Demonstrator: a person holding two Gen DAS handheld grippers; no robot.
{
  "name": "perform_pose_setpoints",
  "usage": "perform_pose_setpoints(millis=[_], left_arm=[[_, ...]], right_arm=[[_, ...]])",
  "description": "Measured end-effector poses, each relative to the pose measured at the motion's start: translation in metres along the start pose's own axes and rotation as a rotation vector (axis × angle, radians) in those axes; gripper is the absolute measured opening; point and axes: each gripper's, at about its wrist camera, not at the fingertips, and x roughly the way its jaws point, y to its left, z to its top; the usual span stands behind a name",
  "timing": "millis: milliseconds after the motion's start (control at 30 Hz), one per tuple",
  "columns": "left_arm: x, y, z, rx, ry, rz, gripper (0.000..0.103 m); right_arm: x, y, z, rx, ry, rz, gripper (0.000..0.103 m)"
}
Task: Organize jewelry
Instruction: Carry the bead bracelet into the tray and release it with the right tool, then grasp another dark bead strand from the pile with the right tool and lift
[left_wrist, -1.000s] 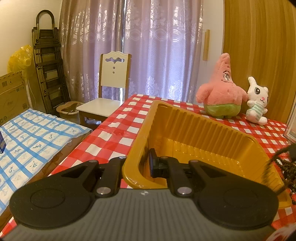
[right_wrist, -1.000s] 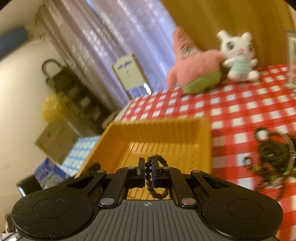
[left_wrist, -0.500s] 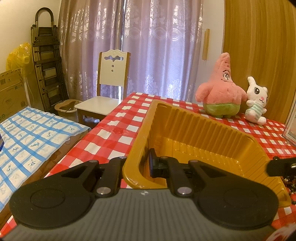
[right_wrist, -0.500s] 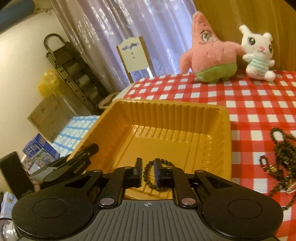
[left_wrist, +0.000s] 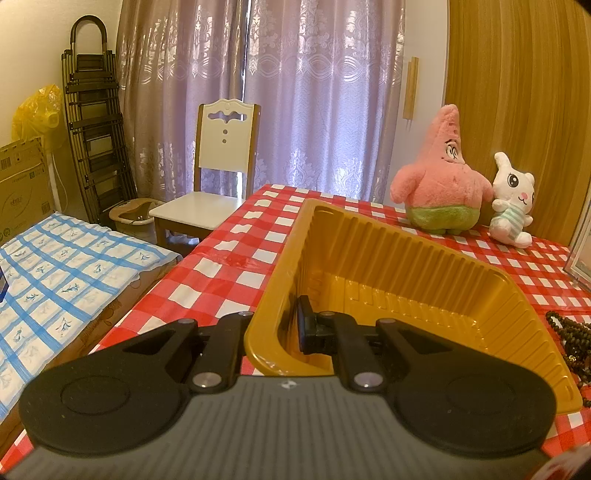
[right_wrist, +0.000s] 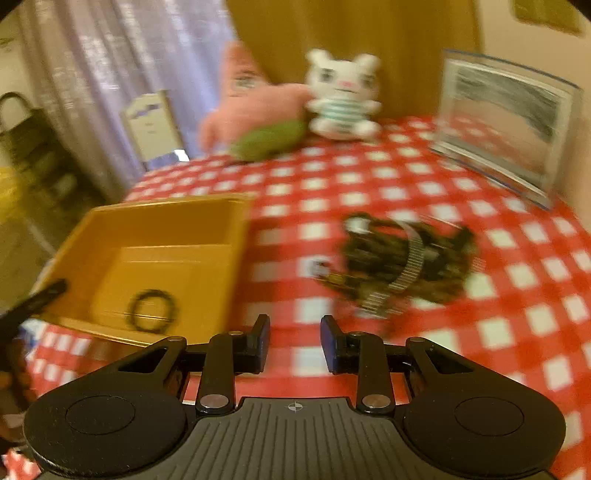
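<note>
Through my left camera, my left claw (left_wrist: 291, 334) was clamped on the near wall of the yellow tray (left_wrist: 424, 258), one finger inside it and the other outside against the rim. The tray sat on the desk (left_wrist: 229, 266) with its red and white checked cloth, and from here I saw nothing lying on its ribbed floor. At the far right edge, just beside the tray, a few dark strands of the pile of beads (left_wrist: 570, 332) lay on the cloth. Further back a pink plush star (left_wrist: 441, 184) and a white plush rabbit (left_wrist: 513, 206) stood side by side, touching, against a wooden wall. A white chair (left_wrist: 218, 177) stood off the desk's far left corner before the purple curtains (left_wrist: 288, 92). Through my right camera, which was blurred, my right claw (right_wrist: 294, 341) hung above the checked cloth with its jaws opening and nothing between them. A black bead bracelet (right_wrist: 152, 311) lay on the floor of the yellow tray, near its front wall, to the left of the claw. The tangled pile of beads, with a silvery band across it, lay on the cloth well to the right of the tray. A clear stand (right_wrist: 506, 125) stood at the far right.
</note>
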Motion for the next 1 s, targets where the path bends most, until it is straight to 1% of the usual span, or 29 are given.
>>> perform_pose_setpoints(millis=[167,333,533,633,833,1000], left_arm=[[0.000,0.001,0.000,0.001,-0.001,0.000,0.010],[0.000,0.001,0.000,0.001,-0.001,0.000,0.010],[0.000,0.001,0.000,0.003,-0.002,-0.001,0.010],[0.000,0.002,0.000,0.007,-0.002,-0.003,0.010],[0.002,0.003,0.001,0.011,-0.002,-0.003,0.010],[0.002,0.003,0.001,0.013,-0.002,-0.003,0.011]], right_arm=[[-0.004,-0.031,0.000,0.025,-0.005,-0.084,0.031],[-0.003,-0.049,0.006,0.015,-0.022,-0.133,0.030],[0.012,-0.071,0.019,-0.013,-0.018,-0.178,0.030],[0.019,-0.081,0.026,-0.030,-0.019,-0.185,0.030],[0.039,-0.099,0.039,-0.004,-0.005,-0.151,0.030],[0.057,-0.105,0.043,-0.044,0.023,-0.141,0.030]])
